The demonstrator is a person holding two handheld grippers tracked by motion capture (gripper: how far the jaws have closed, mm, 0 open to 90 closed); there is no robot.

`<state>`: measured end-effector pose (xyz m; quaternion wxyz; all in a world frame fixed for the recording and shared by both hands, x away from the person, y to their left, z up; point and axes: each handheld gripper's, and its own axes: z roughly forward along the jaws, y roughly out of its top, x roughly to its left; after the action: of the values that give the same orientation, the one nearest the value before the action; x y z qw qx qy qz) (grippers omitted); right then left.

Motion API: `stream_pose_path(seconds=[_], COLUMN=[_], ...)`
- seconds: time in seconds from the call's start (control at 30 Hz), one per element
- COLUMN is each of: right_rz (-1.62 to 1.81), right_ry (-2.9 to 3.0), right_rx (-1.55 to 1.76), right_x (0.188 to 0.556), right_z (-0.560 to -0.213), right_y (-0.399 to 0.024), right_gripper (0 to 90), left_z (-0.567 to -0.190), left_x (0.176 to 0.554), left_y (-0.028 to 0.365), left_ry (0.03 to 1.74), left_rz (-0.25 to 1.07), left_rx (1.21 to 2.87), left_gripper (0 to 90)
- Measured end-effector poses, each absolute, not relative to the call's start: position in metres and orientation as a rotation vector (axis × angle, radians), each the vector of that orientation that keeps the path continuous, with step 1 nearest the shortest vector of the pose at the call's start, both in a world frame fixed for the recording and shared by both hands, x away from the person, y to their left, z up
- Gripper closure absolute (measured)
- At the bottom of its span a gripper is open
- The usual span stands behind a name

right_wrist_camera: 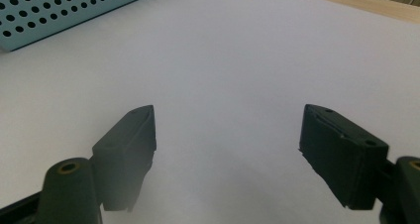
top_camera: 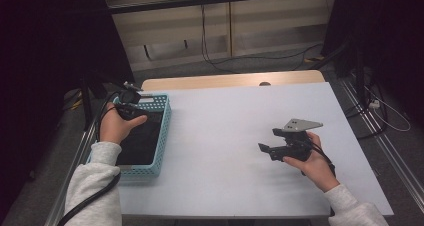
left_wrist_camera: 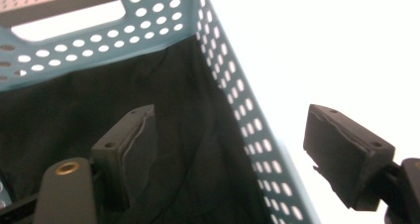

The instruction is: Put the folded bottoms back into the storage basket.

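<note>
White table (top_camera: 230,136): black cloth (top_camera: 142,138) has been dropped into the left basket (top_camera: 162,136), left gripper (top_camera: 131,100) spread empty above; right gripper (top_camera: 272,138) held wide, idle.

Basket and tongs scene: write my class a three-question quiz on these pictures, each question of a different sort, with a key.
1. True or false: the left tongs hang above the blue basket.
2. What lies inside the basket: A) a black cloth, B) red cups, C) a yellow ball?
3. Fill in: the right tongs are over the white ____, holding nothing.

Key: 1 true; 2 A; 3 table.
</note>
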<state>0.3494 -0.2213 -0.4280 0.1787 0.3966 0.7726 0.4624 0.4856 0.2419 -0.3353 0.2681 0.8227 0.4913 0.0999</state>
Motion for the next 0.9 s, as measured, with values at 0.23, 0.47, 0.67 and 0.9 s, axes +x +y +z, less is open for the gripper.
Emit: stream_pose_path(seconds=[0.23, 0.47, 0.67, 0.9], right_rz=[1.295, 1.291, 1.292, 1.282], right_ry=[2.188, 2.194, 2.188, 2.193], right_rx=[1.127, 1.124, 1.131, 1.128], right_x=[0.348, 0.345, 0.342, 0.338], right_z=[-0.429, -0.429, -0.428, -0.429], right_y=[-0.228, -0.232, -0.237, -0.243], right_gripper=[20.8, 20.3, 20.0, 18.5], left_z=[-0.339, -0.337, -0.333, -0.337], left_x=[0.482, 0.480, 0.475, 0.466], left_y=[0.232, 0.224, 0.211, 0.197], left_ry=[1.287, 1.252, 1.192, 1.141], left_rz=[0.226, 0.228, 0.221, 0.179], left_rx=[2.208, 2.216, 2.225, 2.222], left_gripper=[18.3, 17.0, 15.7, 14.8])
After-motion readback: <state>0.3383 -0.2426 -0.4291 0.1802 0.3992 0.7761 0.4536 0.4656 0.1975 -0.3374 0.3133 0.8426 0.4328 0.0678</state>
